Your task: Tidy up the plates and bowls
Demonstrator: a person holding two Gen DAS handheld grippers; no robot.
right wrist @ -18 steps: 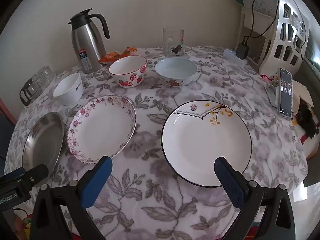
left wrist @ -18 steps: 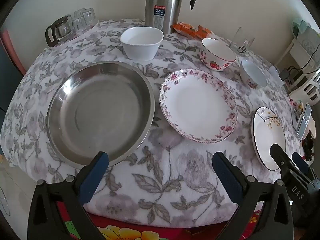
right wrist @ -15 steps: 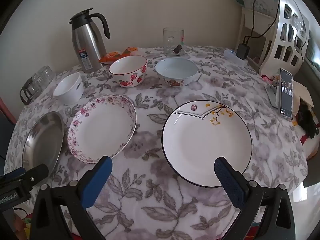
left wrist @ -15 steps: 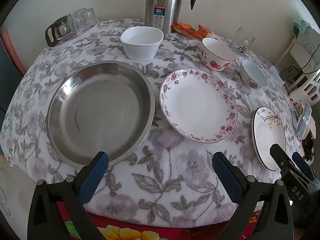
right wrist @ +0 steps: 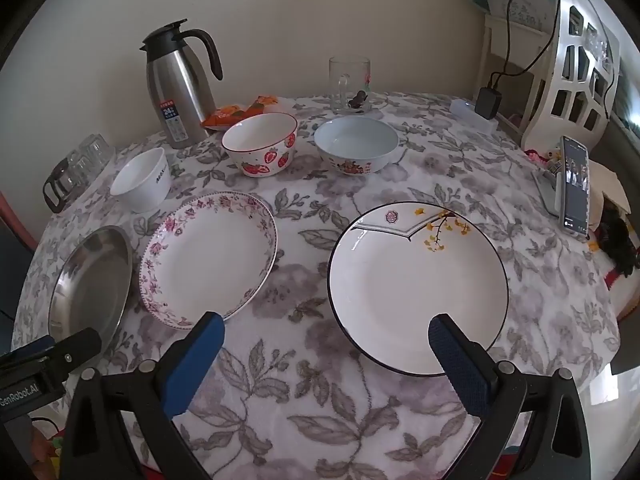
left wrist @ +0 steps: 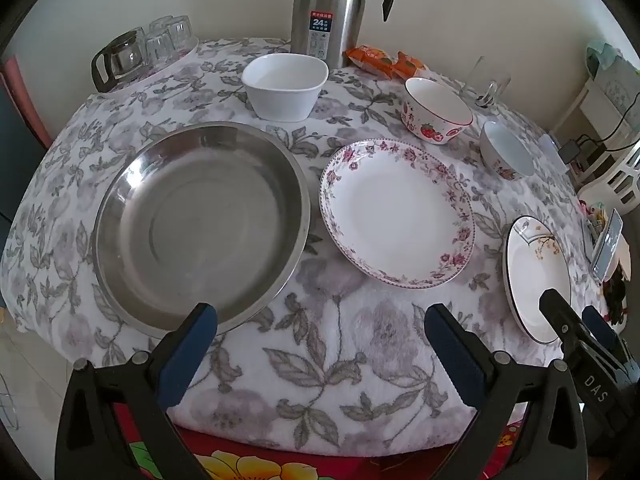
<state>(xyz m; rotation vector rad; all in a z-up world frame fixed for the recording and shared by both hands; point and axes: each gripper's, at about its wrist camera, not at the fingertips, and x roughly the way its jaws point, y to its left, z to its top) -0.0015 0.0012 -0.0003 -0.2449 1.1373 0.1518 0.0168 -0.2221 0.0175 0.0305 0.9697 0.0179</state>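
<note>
Right wrist view shows the right gripper (right wrist: pixel 326 346) spread wide and empty, its blue pads at the near rim of the white black-rimmed plate with yellow blossoms (right wrist: pixel 418 284). Left of that plate lies the pink-flowered white plate (right wrist: pixel 208 256), further left the round steel dish (left wrist: pixel 202 222), under the left gripper (left wrist: pixel 320 338), likewise released. Behind it stand three bowls. Best to pinch one plate's near rim squarely, then lift it flat onto its neighbour

We see fuzzy matt cloth (left wrist: pixel 340 360) over table. Steel pan (left wrist: pixel 200 224) brushed, dull sheen. Plates (right wrist: pixel 418 288) and bowls (right wrist: pixel 260 144) glazed, glossy ceramic. Jug (right wrist: pixel 176 92) satin metal. Mug (right wrist: pixel 349 84) clear glass. Gripper pads (right wrist: pixel 192 360) matt blue, textured.
</note>
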